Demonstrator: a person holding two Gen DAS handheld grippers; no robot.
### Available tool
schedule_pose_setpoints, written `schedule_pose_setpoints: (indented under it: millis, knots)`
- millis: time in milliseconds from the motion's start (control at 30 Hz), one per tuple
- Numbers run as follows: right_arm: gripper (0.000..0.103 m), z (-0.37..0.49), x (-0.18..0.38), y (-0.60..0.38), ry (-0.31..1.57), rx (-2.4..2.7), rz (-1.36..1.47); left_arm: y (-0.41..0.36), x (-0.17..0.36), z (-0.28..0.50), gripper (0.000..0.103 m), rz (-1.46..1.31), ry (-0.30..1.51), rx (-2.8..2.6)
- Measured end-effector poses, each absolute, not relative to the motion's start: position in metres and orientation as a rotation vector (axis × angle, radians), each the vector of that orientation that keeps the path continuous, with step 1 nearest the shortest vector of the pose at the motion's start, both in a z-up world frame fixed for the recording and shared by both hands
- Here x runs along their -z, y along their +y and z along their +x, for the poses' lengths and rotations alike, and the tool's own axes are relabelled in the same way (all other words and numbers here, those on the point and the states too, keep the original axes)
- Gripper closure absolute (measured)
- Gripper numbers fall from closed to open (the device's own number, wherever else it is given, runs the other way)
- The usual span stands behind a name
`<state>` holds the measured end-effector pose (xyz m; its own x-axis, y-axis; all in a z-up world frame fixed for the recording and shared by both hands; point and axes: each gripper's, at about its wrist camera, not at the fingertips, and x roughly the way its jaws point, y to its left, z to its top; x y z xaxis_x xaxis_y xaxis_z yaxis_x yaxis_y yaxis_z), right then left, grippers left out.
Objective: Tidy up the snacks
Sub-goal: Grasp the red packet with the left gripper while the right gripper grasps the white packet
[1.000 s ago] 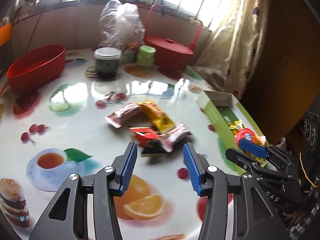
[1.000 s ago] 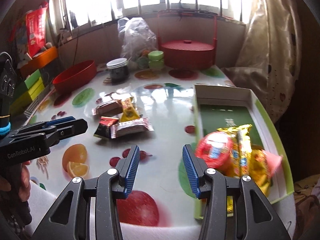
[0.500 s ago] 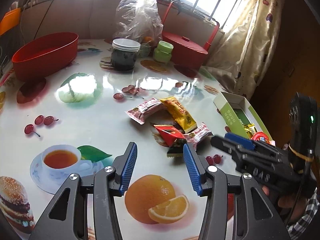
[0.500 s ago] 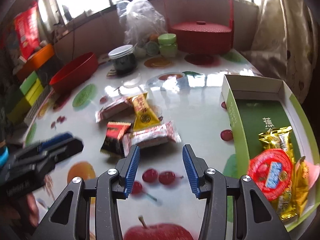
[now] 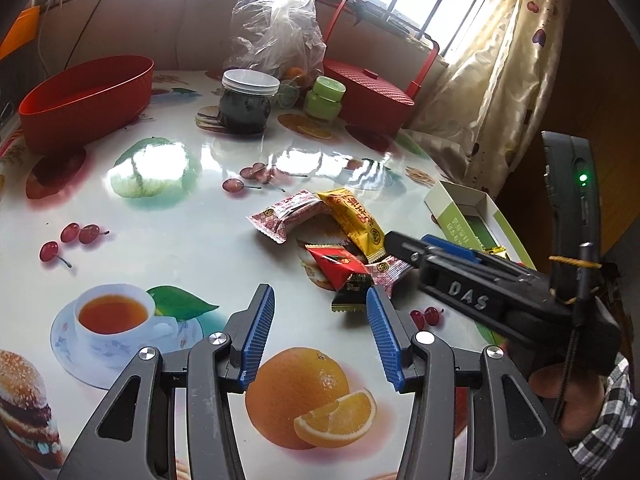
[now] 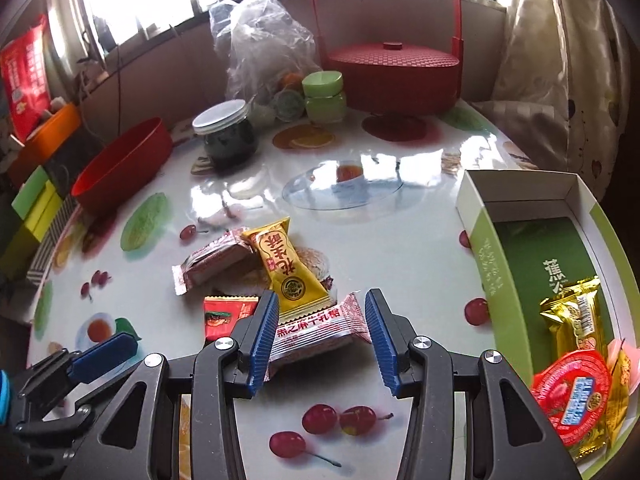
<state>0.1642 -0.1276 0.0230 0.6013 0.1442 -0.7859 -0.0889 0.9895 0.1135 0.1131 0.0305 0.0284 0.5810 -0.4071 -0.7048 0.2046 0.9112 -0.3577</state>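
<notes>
My right gripper (image 6: 322, 338) hangs over the near end of the snack pile, jaws parted, nothing pinched yet; the pink-white bar (image 6: 320, 334) lies btwn the blue pads but I see no contact. My left gripper (image 5: 320, 336) waits on the other side, jaws parted too, w/ only bare tablecloth (image 5: 160, 208) under it, just short of the red packet (image 5: 338, 266).

Step in hand, as I judge it: reach for the next loose snack. Next move calls for dropping the right pads down around the pink-white bar and closing across its narrow width, w/o snagging the yellow packet (image 6: 290, 268) that overlaps its far edge.

Further back: a second pink packet (image 6: 212, 258) beside the yellow one. Off to my right, the green box (image 6: 494, 248) already holds a gold bar (image 6: 574, 316) and a red jelly cup (image 6: 574, 390). That's where this one goes.
</notes>
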Motion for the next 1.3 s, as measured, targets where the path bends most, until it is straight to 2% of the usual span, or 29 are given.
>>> schedule_pose_setpoints:
  millis: [1300]
  knots:
    - [0.06,0.152,-0.007,-0.151,0.943,-0.106,0.021,-0.013,-0.01,0.153,0.054,-0.141,0.996,0.348]
